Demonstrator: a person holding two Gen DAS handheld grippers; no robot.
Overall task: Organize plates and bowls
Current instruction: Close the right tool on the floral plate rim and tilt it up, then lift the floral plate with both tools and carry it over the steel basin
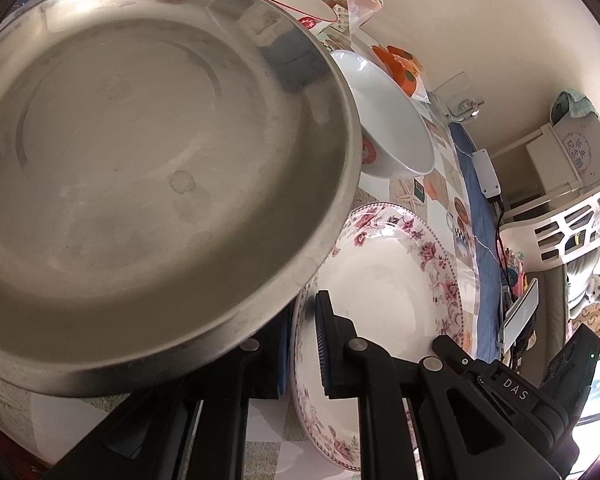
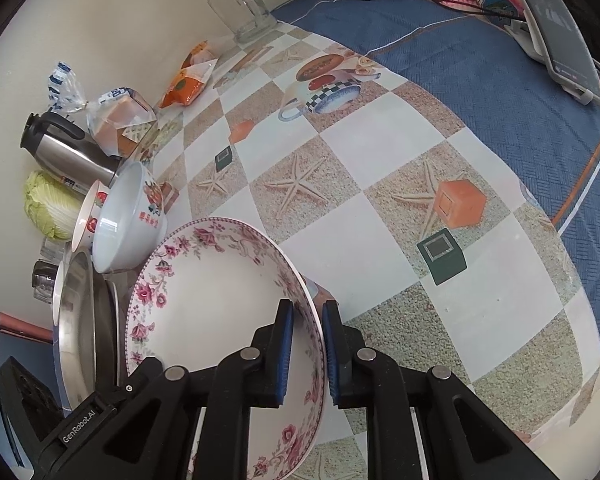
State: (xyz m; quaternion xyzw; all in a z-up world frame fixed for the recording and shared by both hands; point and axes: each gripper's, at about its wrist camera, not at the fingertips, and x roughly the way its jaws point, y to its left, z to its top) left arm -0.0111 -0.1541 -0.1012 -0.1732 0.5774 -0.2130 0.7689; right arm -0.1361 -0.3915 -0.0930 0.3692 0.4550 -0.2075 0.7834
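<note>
A lived-in home: beyond the right gripper, a worktop under patterned oilcloth carries a steel kettle, green cabbage and bagged bread.

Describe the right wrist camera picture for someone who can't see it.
The right gripper clamps the rim of a floral plate, tilted on a checkered tablecloth. Left of it stand a steel plate, two bowls and a kettle.

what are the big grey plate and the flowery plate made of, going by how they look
Big grey plate: looks like stainless steel with a dull brushed finish; it shows blurred reflections, faint circular scuffs and water marks.

Flowery plate: probably glazed ceramic or porcelain; glossy white surface with soft highlights and a printed pink floral border. Melamine cannot be ruled out by look alone.
</note>
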